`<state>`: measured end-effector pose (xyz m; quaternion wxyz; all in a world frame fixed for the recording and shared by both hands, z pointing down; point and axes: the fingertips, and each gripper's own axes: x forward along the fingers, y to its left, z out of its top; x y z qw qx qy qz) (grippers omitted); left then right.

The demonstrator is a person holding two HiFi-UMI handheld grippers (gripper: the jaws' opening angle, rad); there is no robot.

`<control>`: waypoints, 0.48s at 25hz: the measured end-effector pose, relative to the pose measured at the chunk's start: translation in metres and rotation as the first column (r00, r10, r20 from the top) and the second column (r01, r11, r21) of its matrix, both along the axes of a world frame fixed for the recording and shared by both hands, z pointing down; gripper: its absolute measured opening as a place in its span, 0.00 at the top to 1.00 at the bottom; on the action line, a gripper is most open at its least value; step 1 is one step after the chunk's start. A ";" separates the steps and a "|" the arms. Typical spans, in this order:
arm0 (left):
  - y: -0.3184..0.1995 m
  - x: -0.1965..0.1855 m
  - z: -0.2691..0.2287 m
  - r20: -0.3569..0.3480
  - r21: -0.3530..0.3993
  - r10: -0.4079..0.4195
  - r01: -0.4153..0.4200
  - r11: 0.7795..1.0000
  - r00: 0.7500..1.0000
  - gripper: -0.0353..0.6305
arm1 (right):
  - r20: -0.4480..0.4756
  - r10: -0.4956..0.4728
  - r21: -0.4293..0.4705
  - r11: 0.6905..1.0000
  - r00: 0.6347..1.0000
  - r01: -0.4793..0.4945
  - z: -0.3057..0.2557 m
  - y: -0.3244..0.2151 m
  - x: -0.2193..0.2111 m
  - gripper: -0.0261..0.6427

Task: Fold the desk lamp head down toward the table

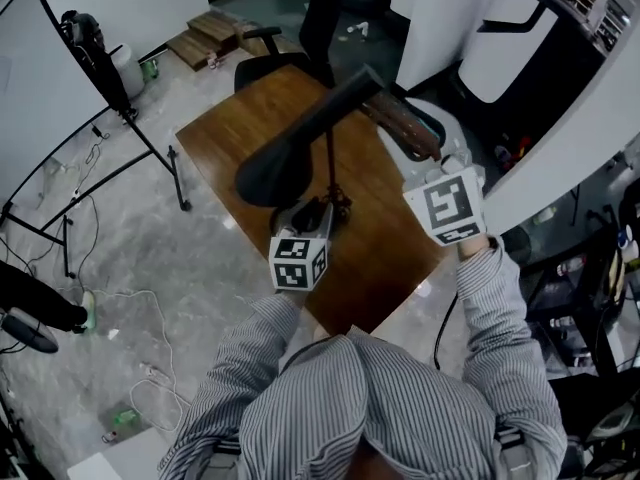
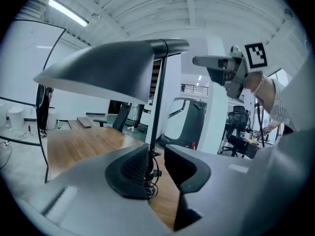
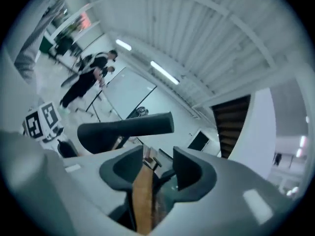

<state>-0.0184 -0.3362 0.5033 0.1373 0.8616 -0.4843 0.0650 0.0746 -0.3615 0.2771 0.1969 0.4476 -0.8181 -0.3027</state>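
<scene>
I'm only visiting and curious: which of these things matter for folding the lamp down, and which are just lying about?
For the job: desk lamp head, lamp pole, wooden table, left claw, right claw.
Just lying about: office chair, whiteboard, floor cables.

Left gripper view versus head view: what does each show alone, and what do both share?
Only the left gripper view: jaws of the left gripper apart, the lamp pole in their gap, and a ceiling strip light. Only the head view: that gripper's marker cube and the person's shoulders. Both: the black lamp head, the wooden table, the right gripper.
</scene>
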 end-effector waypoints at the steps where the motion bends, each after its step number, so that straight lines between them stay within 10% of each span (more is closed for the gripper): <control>1: 0.009 -0.002 0.001 -0.003 -0.006 0.003 -0.003 1.000 1.000 0.82 | 0.107 -0.008 -0.043 0.999 0.994 0.012 0.016 0.005 0.002 0.68; 6: 0.044 -0.012 -0.010 -0.073 -0.016 0.002 -0.003 1.000 0.997 0.92 | 0.542 0.074 -0.255 0.964 0.837 0.080 0.095 0.038 0.003 0.73; 12: 0.070 -0.013 -0.043 -0.086 0.085 -0.015 0.022 0.996 0.996 0.94 | 0.655 0.157 -0.402 0.901 0.739 0.164 0.162 0.096 -0.029 0.94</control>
